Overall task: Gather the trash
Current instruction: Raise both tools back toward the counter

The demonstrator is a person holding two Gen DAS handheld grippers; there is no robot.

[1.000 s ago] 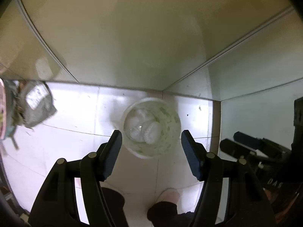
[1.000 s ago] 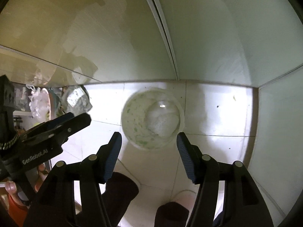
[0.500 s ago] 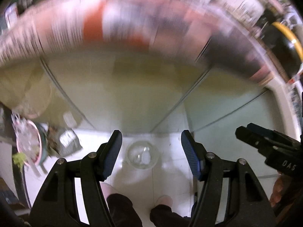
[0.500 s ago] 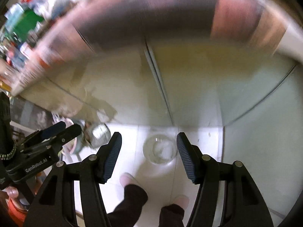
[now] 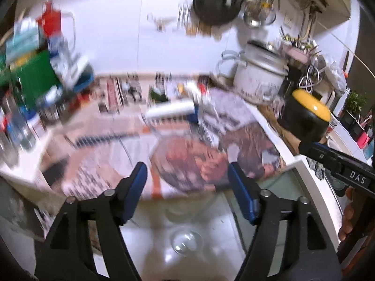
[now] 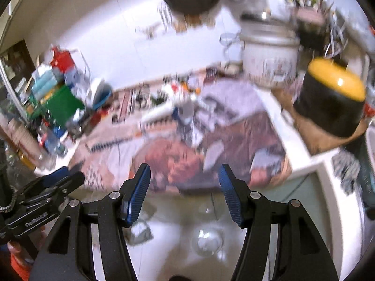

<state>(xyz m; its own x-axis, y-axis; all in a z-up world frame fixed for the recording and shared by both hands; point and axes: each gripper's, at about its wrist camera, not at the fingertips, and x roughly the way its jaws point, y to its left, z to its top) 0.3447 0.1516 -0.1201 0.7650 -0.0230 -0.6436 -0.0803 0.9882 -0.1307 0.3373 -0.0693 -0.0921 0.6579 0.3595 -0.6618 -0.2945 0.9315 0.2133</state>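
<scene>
Both views are motion-blurred. My left gripper is open and empty, held above the counter's front edge. My right gripper is open and empty beside it. A clear round trash bin stands on the white floor below; it also shows in the right wrist view. The counter is covered with printed newspaper, which also shows in the right wrist view. A white roll-like item and small blurred scraps lie on the paper.
A white rice cooker and a black pot with a yellow lid stand at the right. Green and red boxes and bottles crowd the left. A dark pan hangs on the wall. A crumpled grey bag lies on the floor.
Both grippers have risen from just above the bin on the floor and tilted up toward the countertop. The bin now looks small and low in both views. Both stay open.
</scene>
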